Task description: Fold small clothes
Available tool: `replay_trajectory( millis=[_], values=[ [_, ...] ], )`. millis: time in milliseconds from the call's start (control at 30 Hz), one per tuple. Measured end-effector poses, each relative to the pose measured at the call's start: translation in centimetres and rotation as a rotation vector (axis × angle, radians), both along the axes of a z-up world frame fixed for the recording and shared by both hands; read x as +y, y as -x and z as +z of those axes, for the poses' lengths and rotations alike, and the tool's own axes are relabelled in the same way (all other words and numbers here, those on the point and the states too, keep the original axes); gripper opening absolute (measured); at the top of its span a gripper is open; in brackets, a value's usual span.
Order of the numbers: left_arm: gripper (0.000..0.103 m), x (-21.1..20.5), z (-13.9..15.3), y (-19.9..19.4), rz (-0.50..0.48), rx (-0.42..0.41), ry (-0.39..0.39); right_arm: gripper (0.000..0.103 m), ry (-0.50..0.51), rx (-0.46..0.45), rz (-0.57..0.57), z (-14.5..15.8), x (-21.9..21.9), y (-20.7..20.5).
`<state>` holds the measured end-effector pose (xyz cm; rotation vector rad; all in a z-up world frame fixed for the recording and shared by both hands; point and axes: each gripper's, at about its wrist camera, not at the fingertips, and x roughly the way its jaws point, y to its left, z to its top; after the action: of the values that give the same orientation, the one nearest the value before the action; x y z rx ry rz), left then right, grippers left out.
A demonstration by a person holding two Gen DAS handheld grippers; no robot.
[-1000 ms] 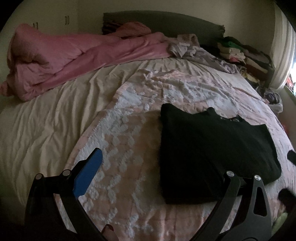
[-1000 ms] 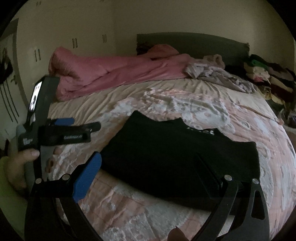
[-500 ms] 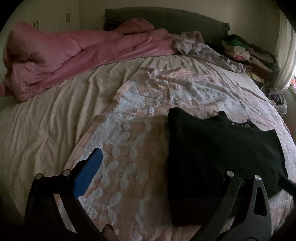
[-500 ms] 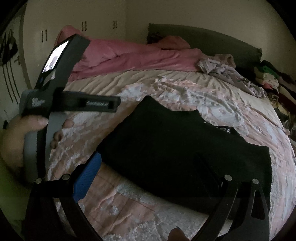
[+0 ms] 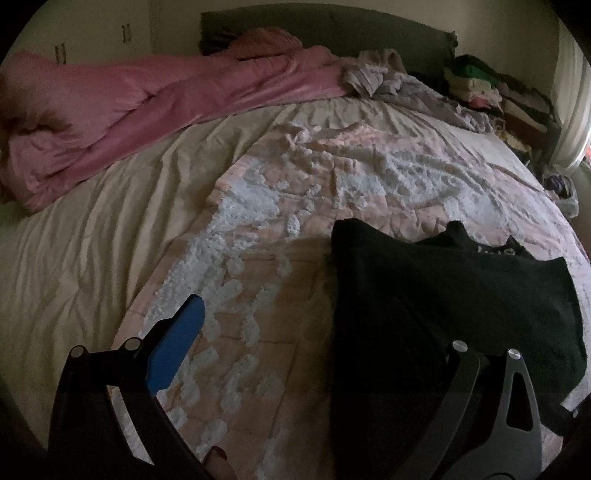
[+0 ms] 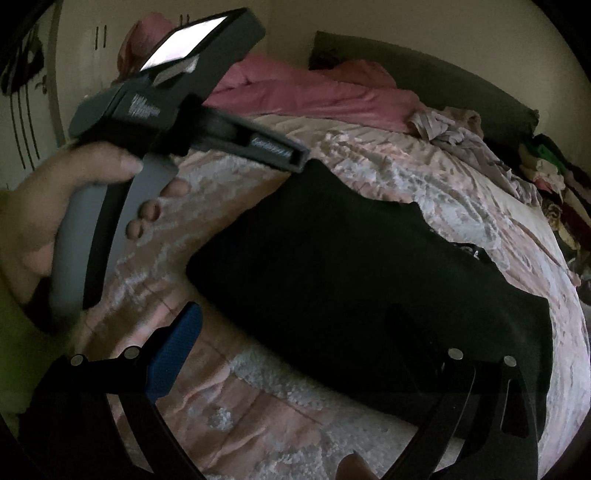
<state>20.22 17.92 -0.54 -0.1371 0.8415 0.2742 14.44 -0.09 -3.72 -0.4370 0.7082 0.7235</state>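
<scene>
1. Your left claw [image 5: 317,332] is spread wide with nothing between its fingers; the blue pad of one finger [image 5: 177,347] hangs above the quilt, and the other finger sits over the near edge of the black garment [image 5: 443,295].
2. Your right claw [image 6: 317,347] is likewise spread wide and empty, its blue-padded finger [image 6: 173,354] above the quilt and its dark finger in front of the garment's near right corner.
3. The black garment, seen from the right wrist [image 6: 351,280], lies flat on the pink-and-white quilt [image 5: 295,206], folded into a rough rectangle. Its neck opening points toward the headboard, with a scrap of white lettering just below the collar.
4. In the right wrist view your left hand [image 6: 74,206] wraps the grey handle of the left claw's body, which is raised above the garment's far left corner. Whether it touches the cloth cannot be told.
5. A crumpled pink duvet [image 5: 147,103] runs along the far side of the bed, with a heap of greyish clothes [image 5: 399,85] beside it.
6. Stacked clothes [image 5: 491,92] sit at the far right, near the headboard [image 5: 332,29].
</scene>
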Motion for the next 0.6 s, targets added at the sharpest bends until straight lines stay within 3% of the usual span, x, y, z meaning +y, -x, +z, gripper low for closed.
replay_trajectory(
  millis=[367,600],
  values=[
    [0.093,0.3,-1.3,-1.0,-0.001,0.027,0.008,0.098,0.140,-0.057,-0.016,-3.5,1.9,-1.2],
    [0.093,0.7,-1.8,-1.2,0.006,0.030,0.020,0.098,0.165,-0.081,-0.031,-4.5,3.0,-2.4]
  ],
)
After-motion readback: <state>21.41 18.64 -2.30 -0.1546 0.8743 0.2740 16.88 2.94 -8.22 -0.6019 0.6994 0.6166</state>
